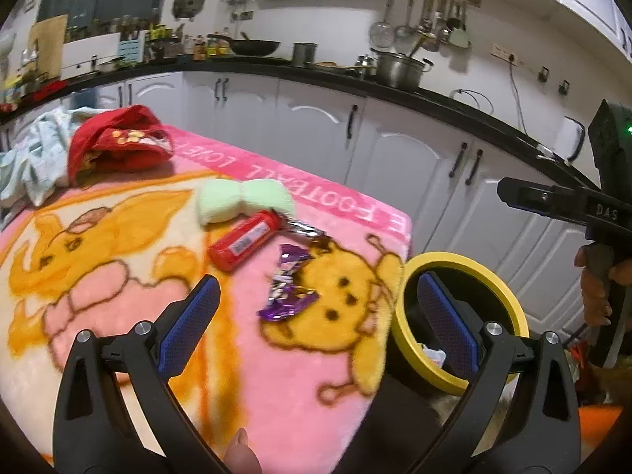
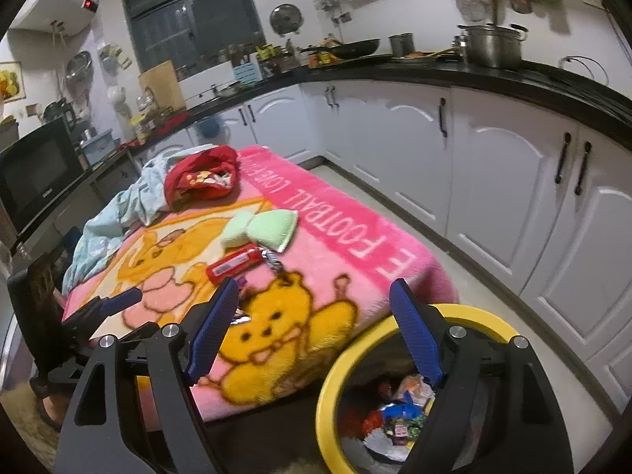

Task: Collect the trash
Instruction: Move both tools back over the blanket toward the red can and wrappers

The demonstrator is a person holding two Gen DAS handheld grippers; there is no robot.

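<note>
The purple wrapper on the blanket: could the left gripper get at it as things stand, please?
Probably yes. The left gripper is open and empty, and the purple wrapper lies flat just ahead between its fingers, with nothing on top; the red tube lies clear behind it.

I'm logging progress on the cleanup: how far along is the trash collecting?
Done: the yellow-rimmed bin already holds several wrappers. In hand: nothing; the left gripper and right gripper are both open and empty. Left: the crumpled purple foil wrapper lies on the pink cartoon blanket, beside a red cylindrical tube.
</note>
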